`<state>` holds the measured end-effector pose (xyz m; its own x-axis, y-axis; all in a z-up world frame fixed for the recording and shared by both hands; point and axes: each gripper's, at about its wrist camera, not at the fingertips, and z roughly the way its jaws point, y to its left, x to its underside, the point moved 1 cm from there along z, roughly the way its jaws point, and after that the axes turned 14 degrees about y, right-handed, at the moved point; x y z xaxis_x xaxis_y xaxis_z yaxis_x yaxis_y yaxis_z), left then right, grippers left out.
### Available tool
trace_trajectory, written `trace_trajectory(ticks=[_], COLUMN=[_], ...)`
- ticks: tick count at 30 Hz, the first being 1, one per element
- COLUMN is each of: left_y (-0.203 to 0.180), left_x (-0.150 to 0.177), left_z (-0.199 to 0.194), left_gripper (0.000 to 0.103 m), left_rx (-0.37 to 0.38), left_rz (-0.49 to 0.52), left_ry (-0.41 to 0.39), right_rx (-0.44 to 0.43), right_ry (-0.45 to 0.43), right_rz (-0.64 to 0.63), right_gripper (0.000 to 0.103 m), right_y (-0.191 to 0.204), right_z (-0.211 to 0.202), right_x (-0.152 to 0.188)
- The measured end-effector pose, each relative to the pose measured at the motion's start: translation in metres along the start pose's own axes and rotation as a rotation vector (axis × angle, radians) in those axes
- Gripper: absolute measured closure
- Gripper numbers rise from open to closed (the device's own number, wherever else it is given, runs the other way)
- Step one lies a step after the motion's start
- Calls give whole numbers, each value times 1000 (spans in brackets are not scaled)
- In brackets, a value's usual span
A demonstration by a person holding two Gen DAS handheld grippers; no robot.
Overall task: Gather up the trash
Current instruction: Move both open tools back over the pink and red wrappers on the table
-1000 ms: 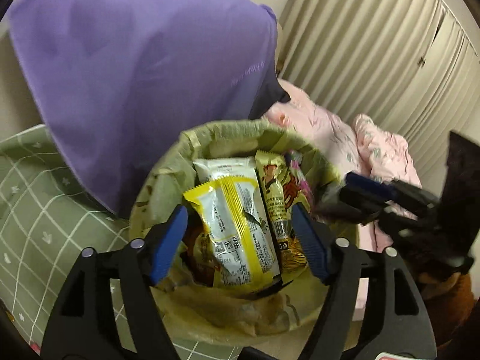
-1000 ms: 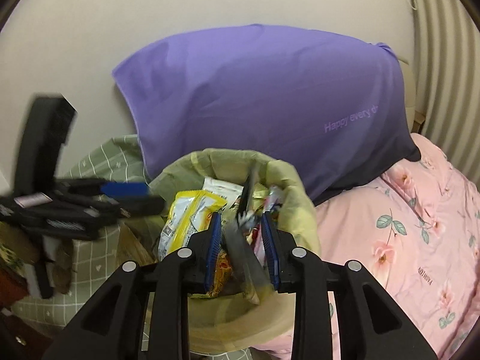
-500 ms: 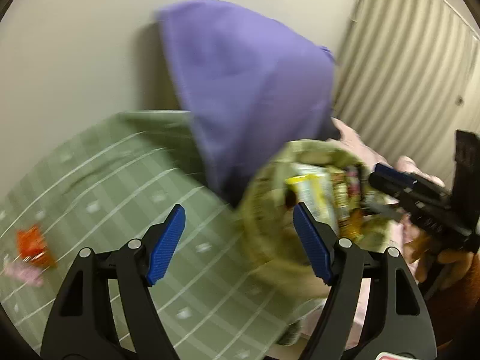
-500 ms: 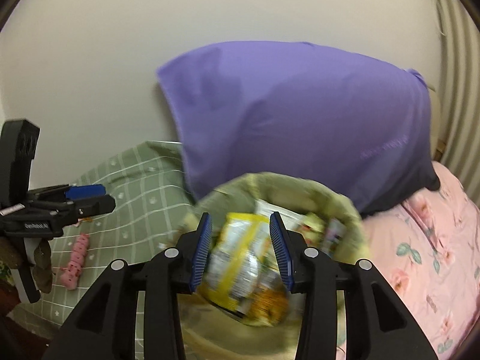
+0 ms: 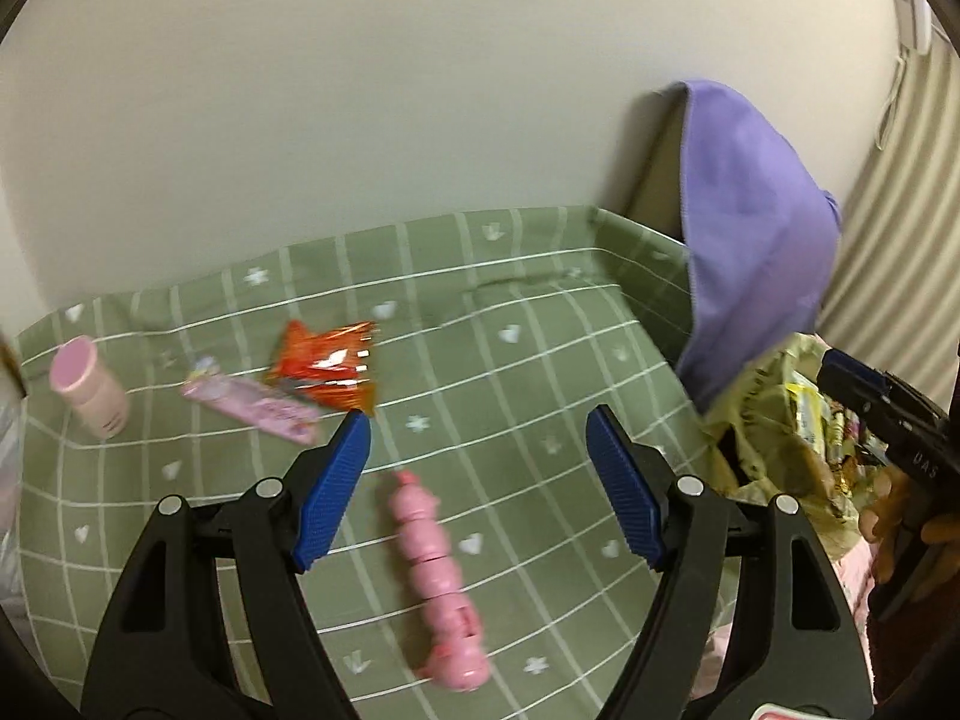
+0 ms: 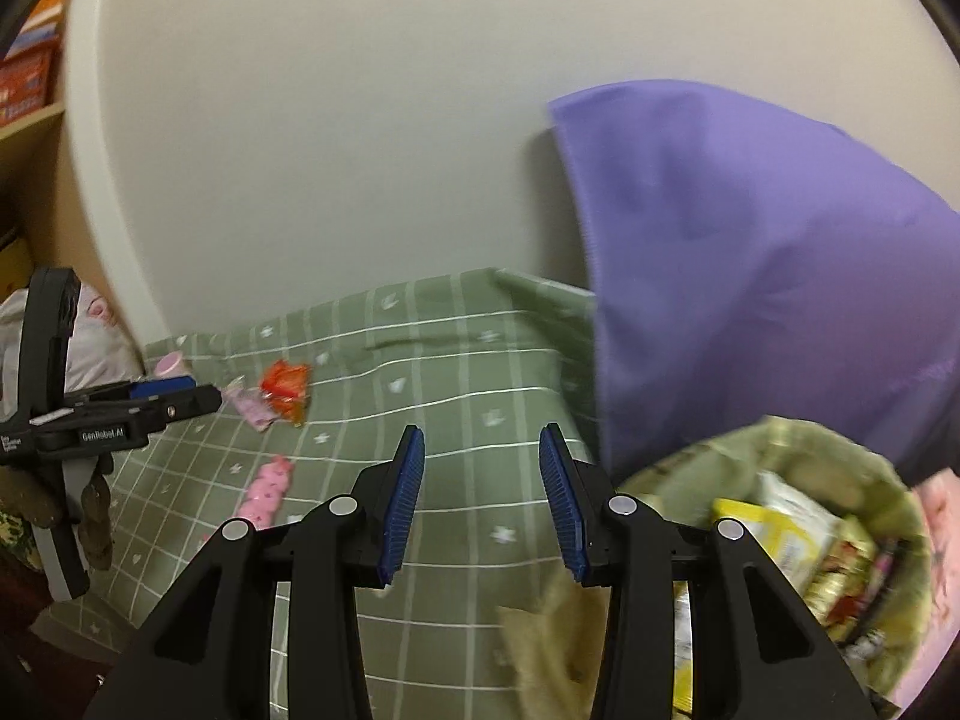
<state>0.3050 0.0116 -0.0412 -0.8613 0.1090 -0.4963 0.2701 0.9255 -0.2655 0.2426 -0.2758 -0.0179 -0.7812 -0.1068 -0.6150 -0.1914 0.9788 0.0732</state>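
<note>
My left gripper (image 5: 477, 438) is open and empty above a green checked cloth (image 5: 540, 360). Under it lies a string of pink bottles (image 5: 435, 564). Farther left lie an orange wrapper (image 5: 327, 369), a pink wrapper (image 5: 258, 408) and a pink tube (image 5: 90, 387). My right gripper (image 6: 480, 462) is open and empty, just left of the lined trash bin (image 6: 780, 540) full of wrappers. The right wrist view also shows the orange wrapper (image 6: 285, 387), the pink bottles (image 6: 267, 489) and the left gripper (image 6: 180, 399). The bin (image 5: 774, 420) sits at the right in the left wrist view.
A purple pillow (image 6: 750, 270) leans on the wall behind the bin. Pink floral bedding (image 6: 942, 498) lies right of the bin. A shelf with boxes (image 6: 24, 78) stands at the far left. Vertical blinds (image 5: 900, 240) hang at the right.
Both grippers swung left, away from the bin and over the green cloth. The right gripper let go of its wrapper and opened. The left gripper stayed open.
</note>
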Motion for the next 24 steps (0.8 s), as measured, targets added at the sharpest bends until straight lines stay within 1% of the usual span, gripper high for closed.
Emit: trace_trajectory(ticks=[4, 8, 11, 13, 14, 17, 20, 23, 24], left_y=[15, 33, 55, 74, 81, 100, 106, 102, 102], left_x=[7, 16, 26, 31, 33, 32, 16, -12, -19], left_z=[-1, 4, 11, 17, 19, 28, 39, 59, 65], left_gripper=[31, 31, 31, 31, 31, 31, 31, 31, 31], left_rx=[-23, -31, -41, -51, -54, -57, -52, -56, -54], left_rz=[-28, -61, -95, -135, -151, -185, -138, 1, 27], left_ry=[11, 30, 42, 54, 57, 62, 62, 86, 97], right_rx=[-39, -80, -105, -120, -130, -165, -187, -218, -218], right_ry=[28, 57, 78, 93, 102, 123, 154, 200, 217], right_rz=[-34, -53, -57, -60, -61, -56, -62, -87, -103], right_gripper=[65, 65, 65, 62, 55, 54, 53, 43, 43], right_y=[17, 29, 35, 38, 39, 41, 43, 48, 51], right_z=[17, 34, 46, 54, 59, 72, 84, 97, 102], right_x=[-3, -3, -1, 0, 0, -2, -5, -6, -5])
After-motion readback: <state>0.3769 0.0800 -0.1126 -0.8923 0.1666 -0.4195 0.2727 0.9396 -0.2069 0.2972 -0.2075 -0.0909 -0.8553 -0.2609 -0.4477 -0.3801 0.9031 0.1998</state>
